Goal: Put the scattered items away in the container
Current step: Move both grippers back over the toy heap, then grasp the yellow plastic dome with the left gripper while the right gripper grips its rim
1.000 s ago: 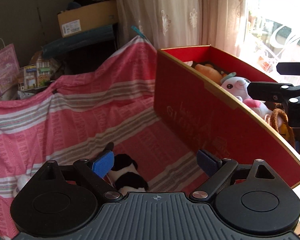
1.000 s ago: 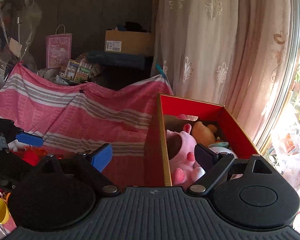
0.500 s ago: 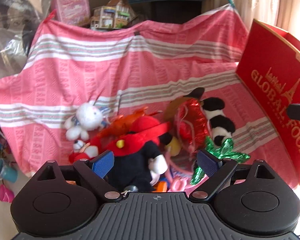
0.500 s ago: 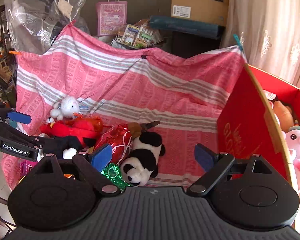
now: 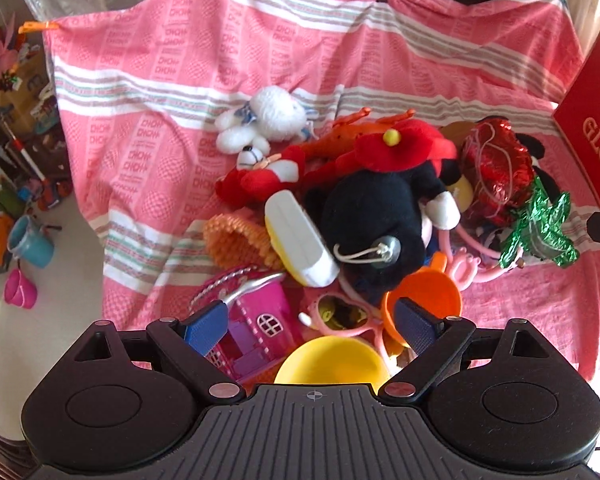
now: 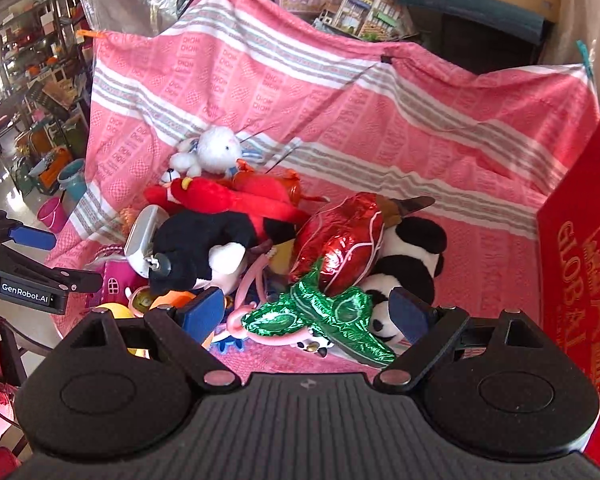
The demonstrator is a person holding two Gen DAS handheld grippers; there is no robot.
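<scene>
Pink cloth [image 5: 148, 128] keeps toys heaped beside red box [image 6: 580, 280]; I hold left gripper [image 5: 312, 324] and right gripper [image 6: 306, 312] released, empty, over the heap to pick next

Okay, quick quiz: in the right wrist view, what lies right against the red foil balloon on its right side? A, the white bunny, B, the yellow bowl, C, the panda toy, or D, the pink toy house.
C: the panda toy lies pressed against the right side of the red foil balloon on the pink striped cloth.
</scene>
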